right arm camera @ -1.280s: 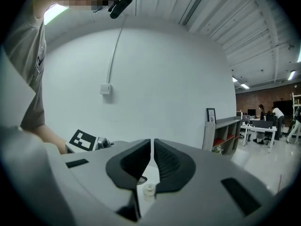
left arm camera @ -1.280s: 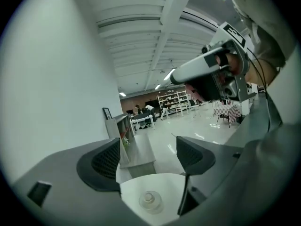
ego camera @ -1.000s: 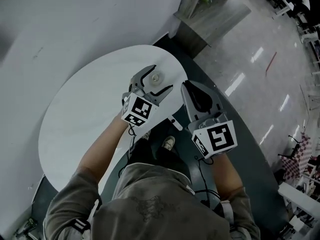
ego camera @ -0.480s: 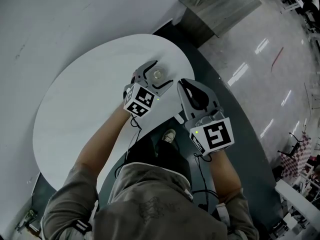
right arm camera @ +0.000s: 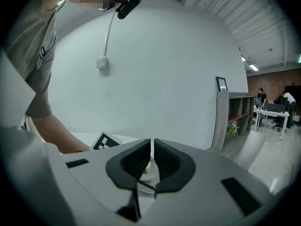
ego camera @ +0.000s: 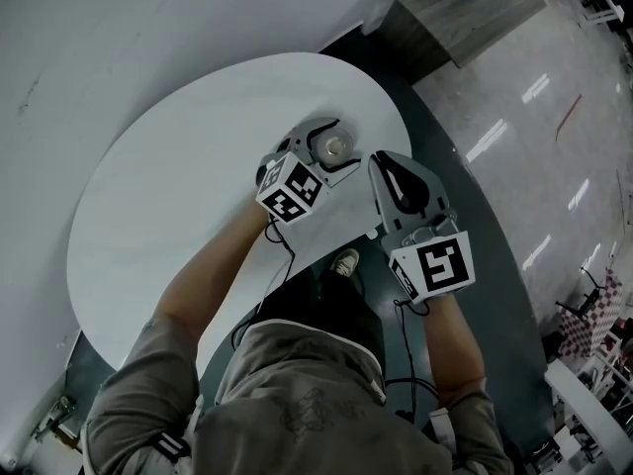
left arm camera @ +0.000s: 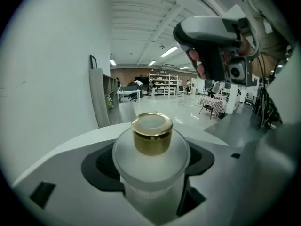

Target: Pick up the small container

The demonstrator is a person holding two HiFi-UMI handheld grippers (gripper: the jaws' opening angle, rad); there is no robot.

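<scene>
The small container (ego camera: pixel 335 148) is a frosted jar with a gold cap (left arm camera: pixel 151 134). It sits between the jaws of my left gripper (ego camera: pixel 343 144), whose dark pads (left arm camera: pixel 102 163) press on its sides, over the right part of the round white table (ego camera: pixel 178 196). My right gripper (ego camera: pixel 384 164) hangs just right of it, beyond the table's edge, with its jaws shut and nothing between them. In the right gripper view the shut gripper (right arm camera: pixel 151 160) points at the jar (right arm camera: pixel 147 168), of which only a sliver shows. In the left gripper view the right gripper (left arm camera: pixel 214 41) shows high up, held by a hand.
A grey wooden shelf unit (ego camera: pixel 465 8) stands past the table against the white wall. A glossy floor (ego camera: pixel 534 117) spreads to the right, with a dark mat (ego camera: pixel 495 265) under the table. My shoe (ego camera: pixel 344 262) shows below the table edge.
Both grippers have come down closer to the table. The left one keeps the jar between its jaws. The right gripper's jaws stay shut.
</scene>
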